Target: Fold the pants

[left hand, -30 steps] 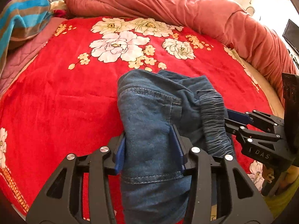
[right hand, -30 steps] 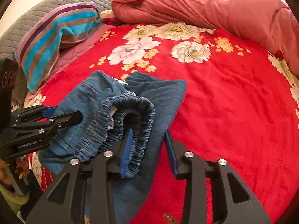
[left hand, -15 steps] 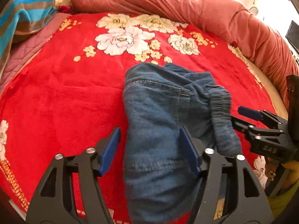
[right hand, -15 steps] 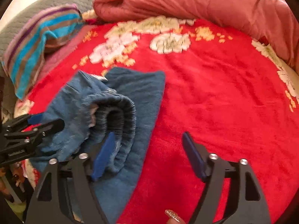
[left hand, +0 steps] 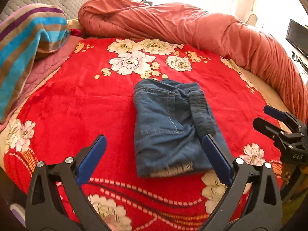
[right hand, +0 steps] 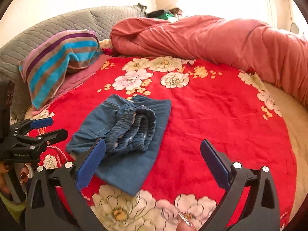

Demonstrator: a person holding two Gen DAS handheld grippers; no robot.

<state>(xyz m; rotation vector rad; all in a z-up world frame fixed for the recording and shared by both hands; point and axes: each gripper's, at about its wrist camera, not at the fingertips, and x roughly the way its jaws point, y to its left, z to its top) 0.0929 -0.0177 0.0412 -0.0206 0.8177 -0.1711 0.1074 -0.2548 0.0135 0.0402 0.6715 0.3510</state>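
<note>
The blue denim pants [left hand: 169, 127] lie folded into a compact bundle on the red flowered blanket [left hand: 77, 104], elastic waistband on the right side. They also show in the right wrist view [right hand: 125, 134], left of centre. My left gripper [left hand: 154, 150] is open and empty, pulled back from the bundle's near edge. My right gripper [right hand: 152, 154] is open and empty, to the right of the bundle. The right gripper shows at the right edge of the left wrist view [left hand: 277, 119], and the left gripper at the left edge of the right wrist view [right hand: 46, 128].
A rolled salmon-red duvet [left hand: 192, 28] runs along the far and right sides of the bed. A striped blue, brown and purple towel [left hand: 25, 38] covers a pillow at the far left. A grey quilted headboard [right hand: 57, 25] stands behind. A dark screen [left hand: 298, 34] sits at far right.
Both grippers have opened, let go of the pants and drawn back toward the near edge. The folded bundle now rests alone on the blanket.
</note>
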